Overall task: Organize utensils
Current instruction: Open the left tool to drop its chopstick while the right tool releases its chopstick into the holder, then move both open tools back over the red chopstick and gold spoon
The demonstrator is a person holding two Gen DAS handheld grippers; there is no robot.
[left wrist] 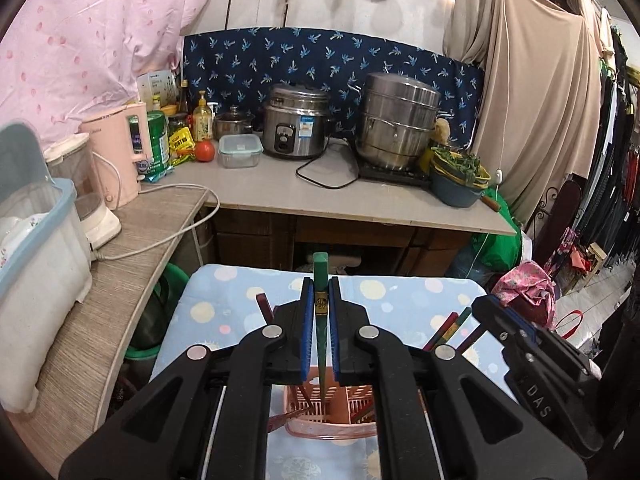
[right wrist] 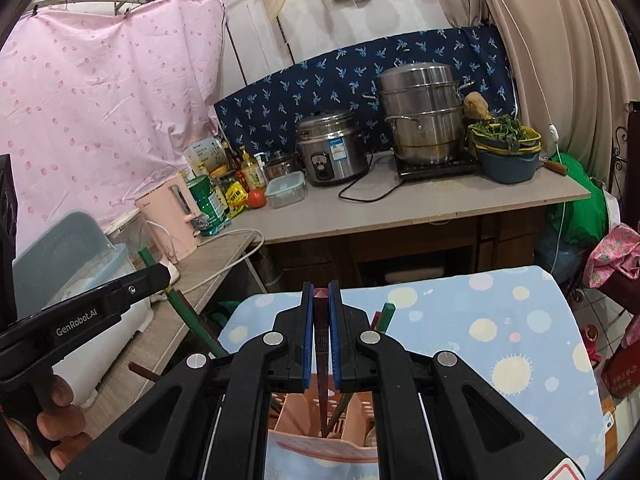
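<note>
The left gripper (left wrist: 320,312) pinches a green chopstick (left wrist: 321,276) upright, its tip down inside the pink holder (left wrist: 320,408) just below the jaws. To its right, the right gripper (right wrist: 320,320) pinches a dark red chopstick (right wrist: 321,344) over the same holder.

Glossy steel steamer pot (left wrist: 396,128) at one o'clock, brushed-metal rice cooker (left wrist: 294,126) at twelve; pink plastic utensil basket (left wrist: 332,404) on matt dotted cloth (left wrist: 416,300) at six
</note>
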